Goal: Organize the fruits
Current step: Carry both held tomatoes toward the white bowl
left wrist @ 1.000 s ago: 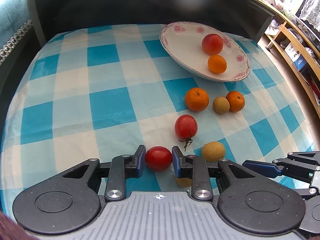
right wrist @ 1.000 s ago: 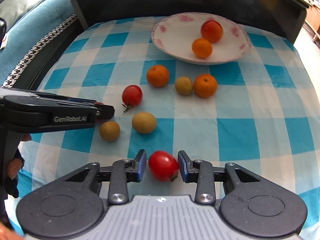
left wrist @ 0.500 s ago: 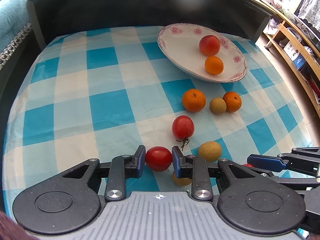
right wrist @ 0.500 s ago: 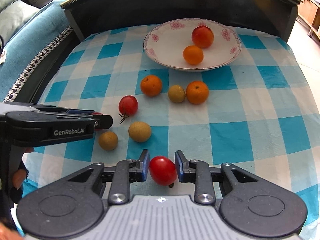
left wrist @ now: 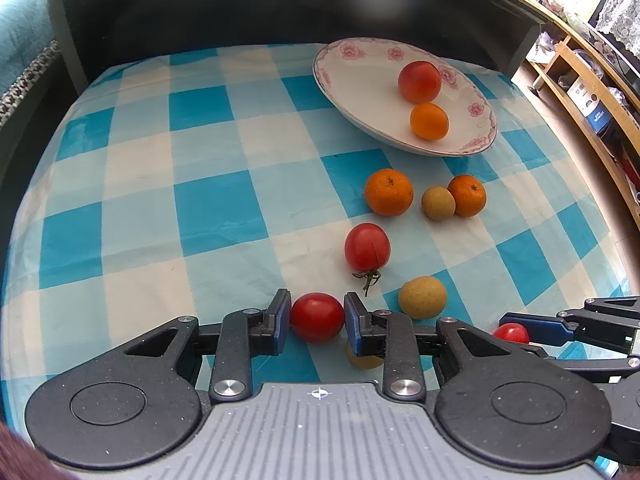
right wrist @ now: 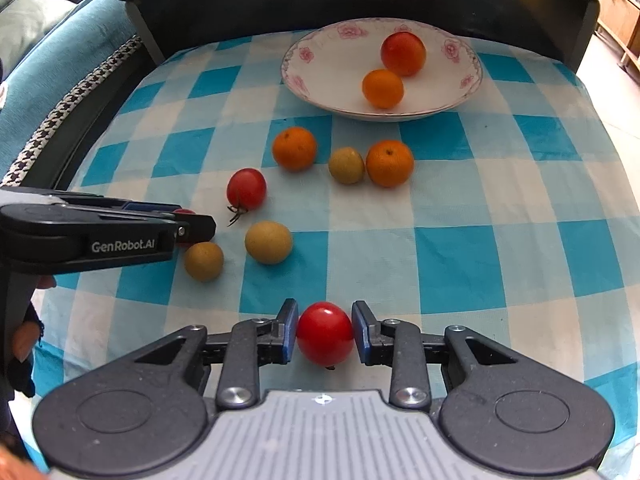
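The left gripper [left wrist: 317, 317] is clamped on a small red tomato [left wrist: 317, 317], with a blue pad pressed on each side. The right gripper [right wrist: 325, 338] holds another small red tomato [right wrist: 325, 338] the same way. Its jaws have just opened a tiny bit, but the tomato sits snug between the pads. Both tomatoes are near the front edge of the table [left wrist: 216, 208], which has a blue and white checked cloth.

These tomatoes look light, round, smooth and soft. I think a hard squeeze could squash or split them, and a loose one could let them slip out. The best place to hold is across the fat middle, where the pads are now.

A bit farther in lie 2 tan round fruits [right wrist: 268, 242] side by side. Their skin looks rough and dry, so they should be easier to grip.

Next is 1 more tomato with a stem [right wrist: 246, 189]. It is best held by the round part, not the stem.

Past the middle of the table are 2 oranges [right wrist: 294, 148] with 1 small tan fruit [right wrist: 346, 165] between them, just beside the right one. The oranges look firmer and a bit heavier, with bumpy skin.

Near the back edge sits the plate [right wrist: 460, 92] with pink flowers. It holds 1 red fruit [right wrist: 403, 54] and 1 orange fruit [right wrist: 383, 88], close together. The plate could break, so I think the fruit should be set down softly.
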